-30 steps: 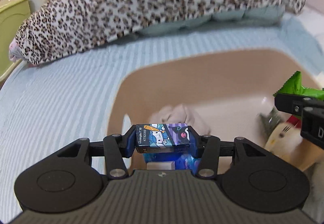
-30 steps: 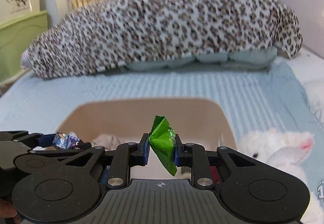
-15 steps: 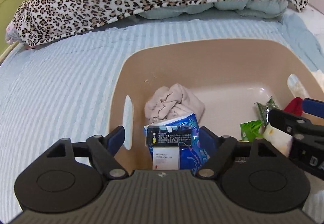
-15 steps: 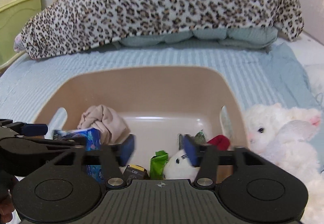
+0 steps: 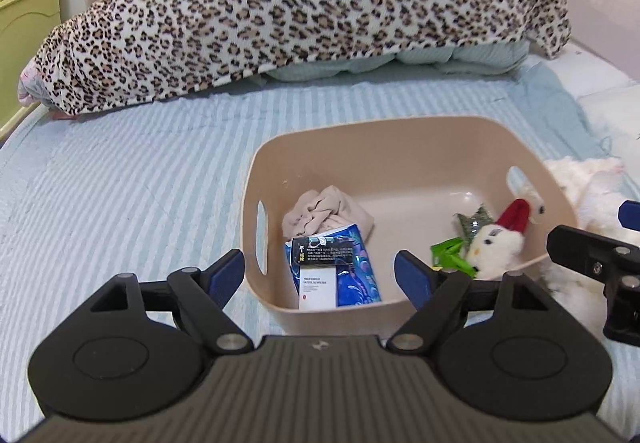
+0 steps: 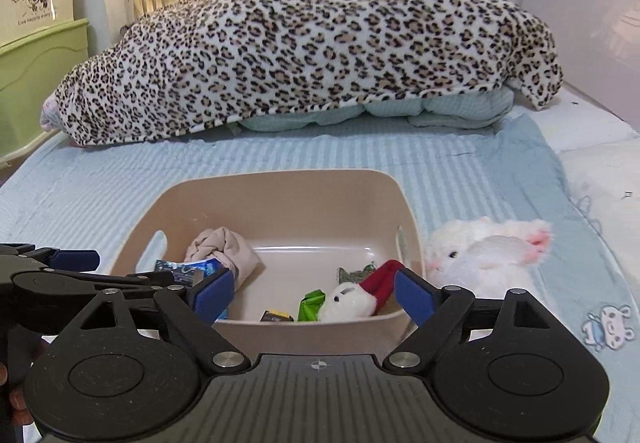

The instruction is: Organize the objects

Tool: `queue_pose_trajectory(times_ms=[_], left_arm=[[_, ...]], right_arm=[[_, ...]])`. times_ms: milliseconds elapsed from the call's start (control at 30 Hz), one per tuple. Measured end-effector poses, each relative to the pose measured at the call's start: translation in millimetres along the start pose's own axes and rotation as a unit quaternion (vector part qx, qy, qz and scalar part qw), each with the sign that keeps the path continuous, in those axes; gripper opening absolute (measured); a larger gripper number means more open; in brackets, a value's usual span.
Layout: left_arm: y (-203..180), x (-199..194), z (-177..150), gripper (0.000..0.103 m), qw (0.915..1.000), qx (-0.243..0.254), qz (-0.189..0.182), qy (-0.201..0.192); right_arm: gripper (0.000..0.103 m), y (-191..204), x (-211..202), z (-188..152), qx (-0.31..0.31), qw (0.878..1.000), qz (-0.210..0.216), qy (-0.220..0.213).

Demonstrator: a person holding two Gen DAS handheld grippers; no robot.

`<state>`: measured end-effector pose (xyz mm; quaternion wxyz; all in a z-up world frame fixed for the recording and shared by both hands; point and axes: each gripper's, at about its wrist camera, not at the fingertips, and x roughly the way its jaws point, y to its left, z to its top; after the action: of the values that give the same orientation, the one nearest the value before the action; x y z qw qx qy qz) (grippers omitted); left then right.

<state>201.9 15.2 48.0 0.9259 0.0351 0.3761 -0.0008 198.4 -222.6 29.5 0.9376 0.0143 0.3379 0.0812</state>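
Note:
A beige plastic bin (image 5: 384,139) (image 6: 280,195) sits on the striped blue bed cover. In it lie a crumpled beige cloth (image 5: 320,209) (image 6: 224,249), a blue tissue pack (image 5: 352,275), a small dark box (image 5: 324,250) on top of that pack, a green snack packet (image 5: 450,253) (image 6: 312,305) and a small white plush with a red hat (image 5: 500,239) (image 6: 352,297). My left gripper (image 5: 320,275) is open and empty, just in front of the bin's near left rim. My right gripper (image 6: 314,293) is open and empty, over the bin's near rim.
A large white plush rabbit (image 6: 484,251) lies on the bed right of the bin. A leopard-print blanket (image 5: 304,11) is heaped over pillows at the back. A green cabinet (image 6: 36,75) stands at the far left.
Both grippers opened and let go: the small box dropped onto the tissue pack and the green packet dropped into the bin. Both grippers have since drawn back and up from the bin.

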Motion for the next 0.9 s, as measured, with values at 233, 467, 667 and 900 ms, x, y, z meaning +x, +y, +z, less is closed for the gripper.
queue_pose_trajectory(times_ms=[233, 467, 667, 900], left_arm=[[10.1, -37.8, -16.7, 0.085, 0.9995, -0.007, -0.002, -0.031], [23.3, -66.5, -51.8, 0.085, 0.9990, -0.013, -0.005, -0.042], [28.0, -92.8, -78.8, 0.085, 0.9984, -0.025, -0.016, -0.048], [27.3, -115.7, -96.7, 0.085, 0.9981, -0.024, -0.019, -0.053]], right_arm=[[0.089, 3.4, -35.1, -13.3, 0.005, 1.000, -0.002, -0.015], [0.090, 12.2, -64.3, -39.8, -0.017, 1.000, -0.001, -0.013], [0.090, 15.3, -87.3, -57.8, -0.017, 1.000, 0.010, -0.007], [0.093, 19.5, -120.4, -71.1, -0.003, 0.999, 0.031, -0.017]])
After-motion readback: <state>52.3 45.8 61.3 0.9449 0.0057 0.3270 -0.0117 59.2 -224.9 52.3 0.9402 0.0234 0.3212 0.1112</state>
